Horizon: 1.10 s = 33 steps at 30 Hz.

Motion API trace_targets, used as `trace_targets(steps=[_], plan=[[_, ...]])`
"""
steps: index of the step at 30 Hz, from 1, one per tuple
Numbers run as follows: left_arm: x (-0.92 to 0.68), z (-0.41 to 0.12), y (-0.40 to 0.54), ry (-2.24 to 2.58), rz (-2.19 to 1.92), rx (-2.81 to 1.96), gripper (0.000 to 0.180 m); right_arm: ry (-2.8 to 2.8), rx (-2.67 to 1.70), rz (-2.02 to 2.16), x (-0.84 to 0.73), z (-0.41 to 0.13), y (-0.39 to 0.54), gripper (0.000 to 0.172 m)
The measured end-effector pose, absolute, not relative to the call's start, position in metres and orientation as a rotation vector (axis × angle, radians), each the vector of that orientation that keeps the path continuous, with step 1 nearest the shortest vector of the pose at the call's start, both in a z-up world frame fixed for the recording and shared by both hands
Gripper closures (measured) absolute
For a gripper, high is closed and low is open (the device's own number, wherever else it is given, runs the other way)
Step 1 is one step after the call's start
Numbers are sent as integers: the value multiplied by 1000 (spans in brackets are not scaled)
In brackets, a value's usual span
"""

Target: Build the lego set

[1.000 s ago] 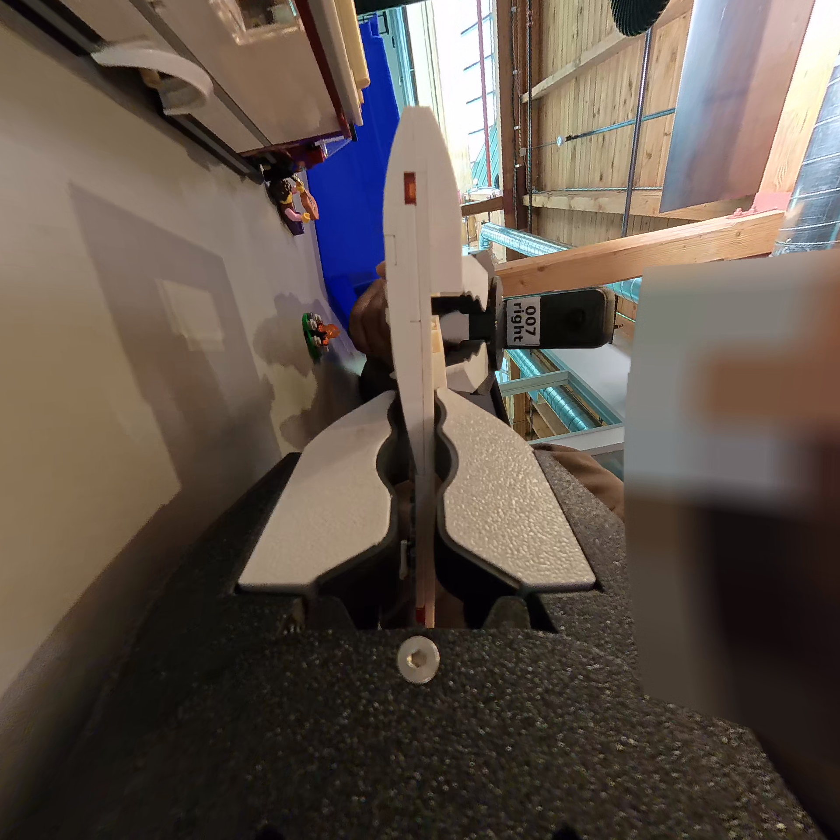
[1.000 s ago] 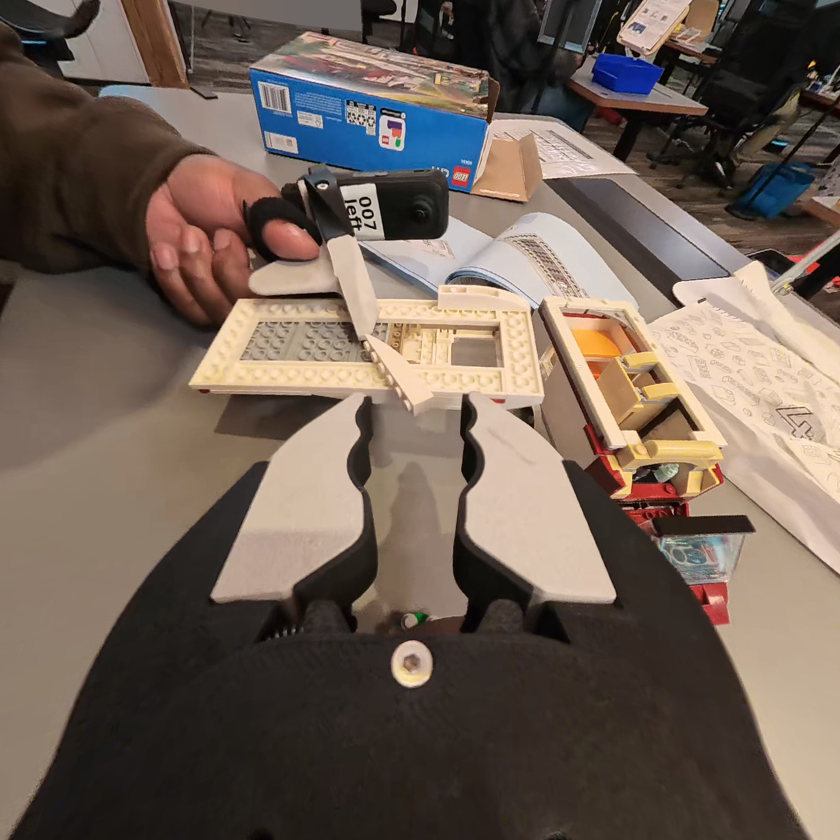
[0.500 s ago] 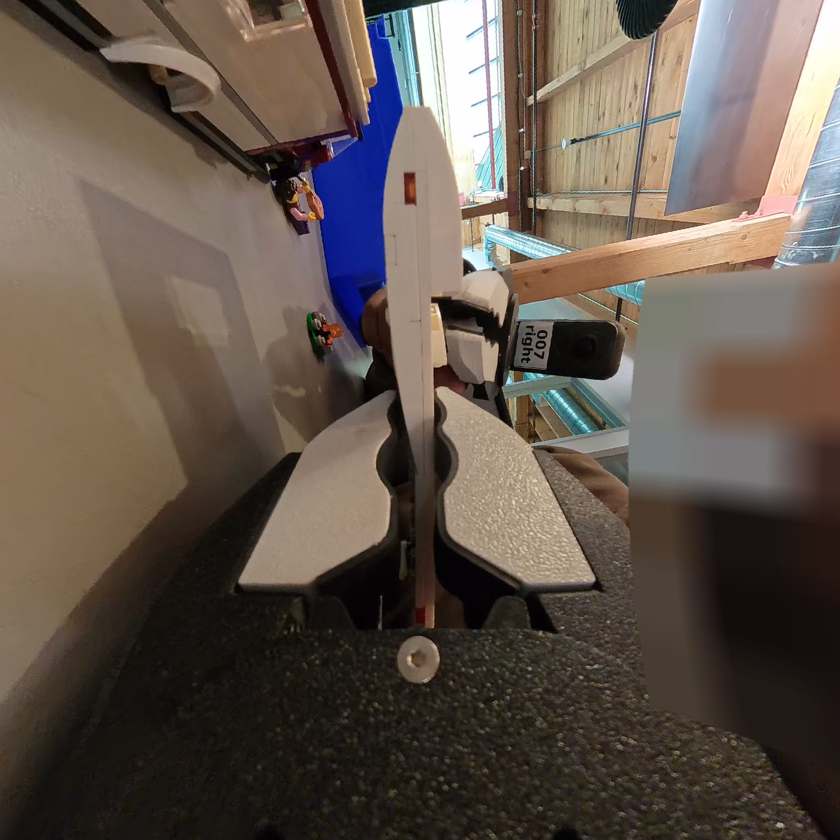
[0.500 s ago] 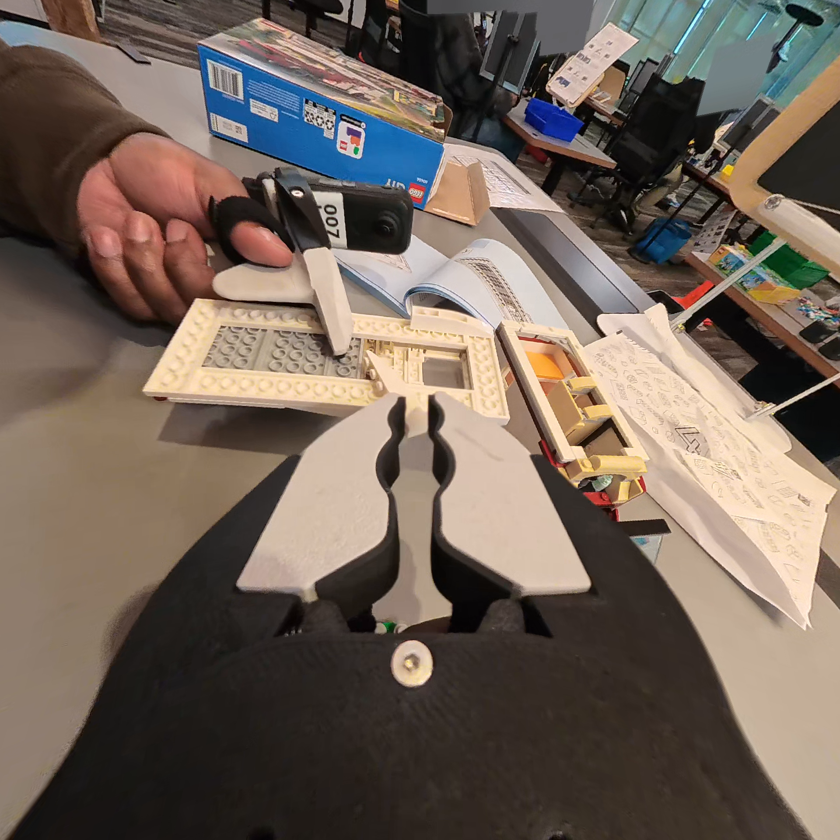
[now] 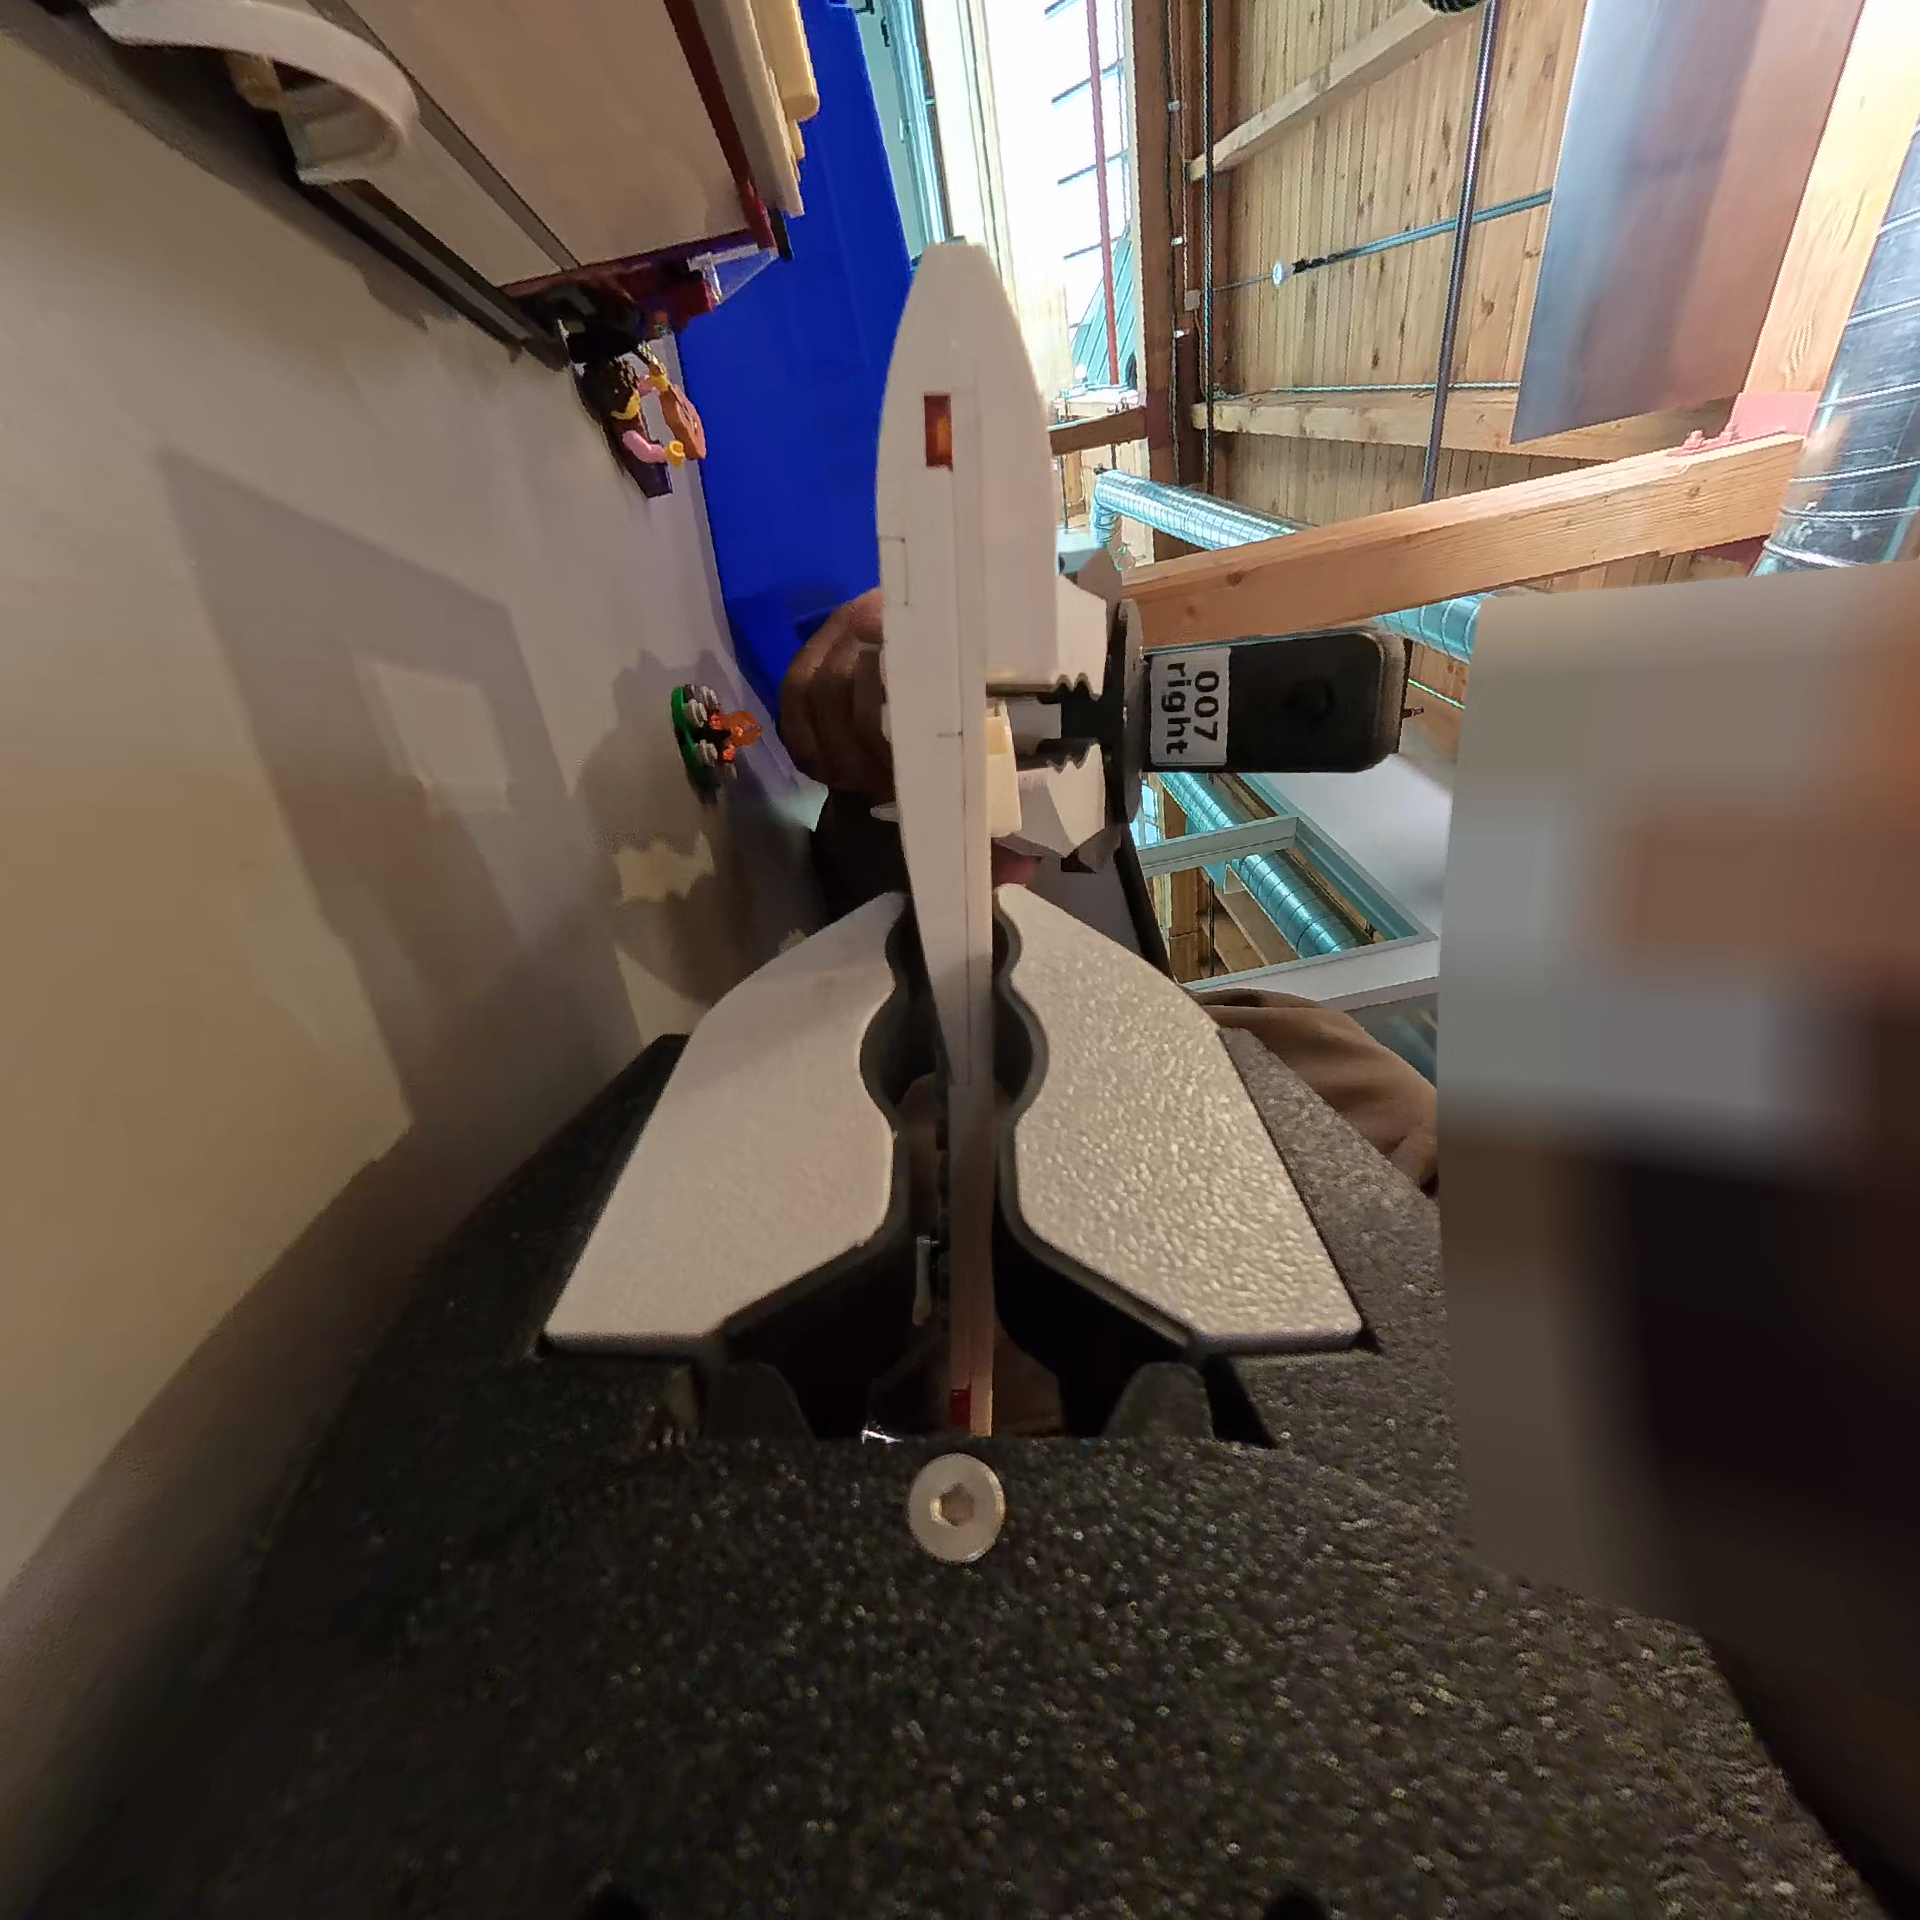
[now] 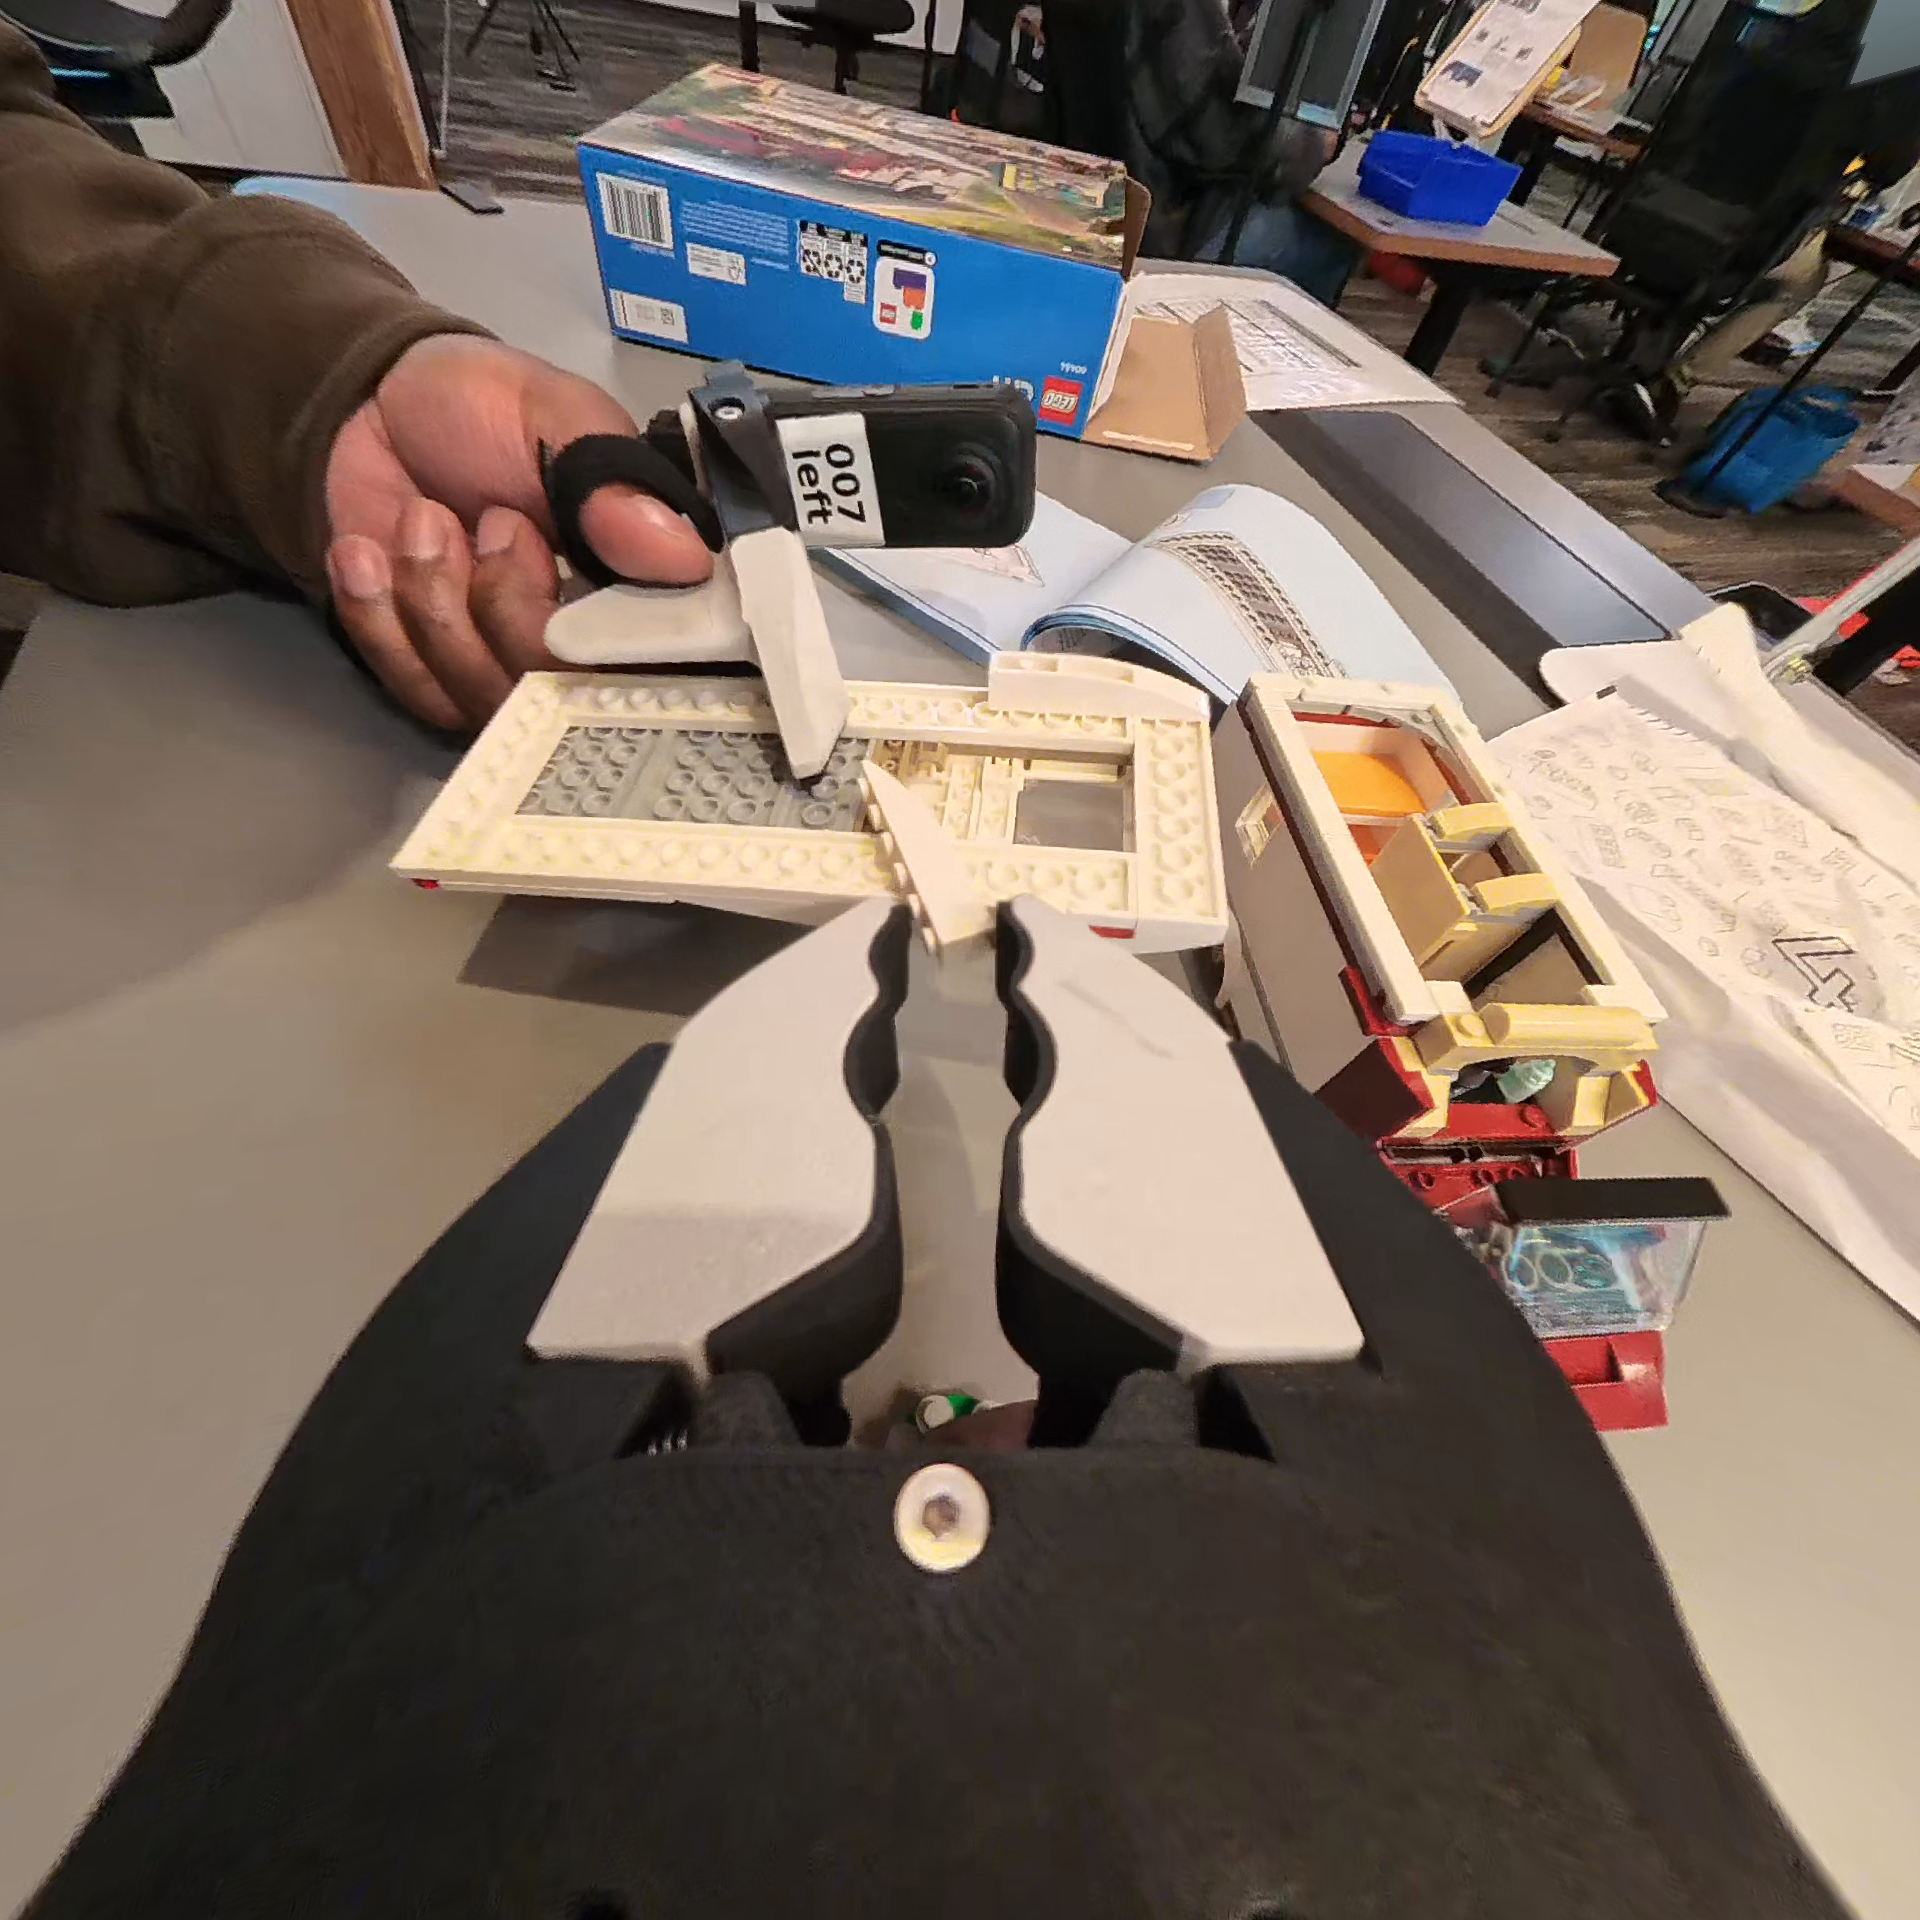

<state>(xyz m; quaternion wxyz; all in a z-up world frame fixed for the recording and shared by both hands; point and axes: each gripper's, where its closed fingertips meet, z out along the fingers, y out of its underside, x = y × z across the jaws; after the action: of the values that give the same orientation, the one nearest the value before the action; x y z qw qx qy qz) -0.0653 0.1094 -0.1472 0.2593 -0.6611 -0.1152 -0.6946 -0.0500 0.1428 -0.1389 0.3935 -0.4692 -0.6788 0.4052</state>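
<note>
Cream brick plate assembly, a flat rectangular frame studded on top with a grey studded panel inset at its left end and an open window toward its right, lies just above the grey matte surface. At far left a hand in a brown sleeve holds the left gripper. Its pale, smooth fingers are clamped on the far long edge of the assembly, one finger lying along the edge and the other reaching down onto the grey panel. In the left wrist view the same assembly runs edge-on between the textured grey fingers, whose jaws stand narrow, both tips pressed against the plate.

At centre, the right gripper has its jaws narrow on a slim, smooth cream wedge piece with small studs along one side. The piece slants up from the assembly's near edge, and both fingertips sit against its near end.

Right of the assembly, touching its end, stands a boxy brick model with a cream rim, tan interior fittings, an orange curved part and a dark red base. Behind are an open booklet and a blue cardboard box. At far right lies a crinkled white printed paper bag.
</note>
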Motion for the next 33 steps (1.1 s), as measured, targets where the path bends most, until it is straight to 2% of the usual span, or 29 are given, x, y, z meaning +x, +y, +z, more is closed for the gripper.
trace_targets(steps=[6,11,16,21,33], plan=[[-71,-150,113,-342,-1834,-1798,170,-1584,-1205,888,-52,-124,163,157],[-73,-152,115,-355,-1806,-1806,170,-1432,-1184,584,-48,-106,192,159],[-72,-153,115,-349,-1793,-1815,170,-1527,-1055,159,-53,-122,189,160],[-71,-154,114,-345,-1789,-1822,170,-1595,-922,-85,-56,-130,182,160],[-70,-154,114,-347,-1790,-1824,170,-1681,-793,-104,-60,-137,164,159]])
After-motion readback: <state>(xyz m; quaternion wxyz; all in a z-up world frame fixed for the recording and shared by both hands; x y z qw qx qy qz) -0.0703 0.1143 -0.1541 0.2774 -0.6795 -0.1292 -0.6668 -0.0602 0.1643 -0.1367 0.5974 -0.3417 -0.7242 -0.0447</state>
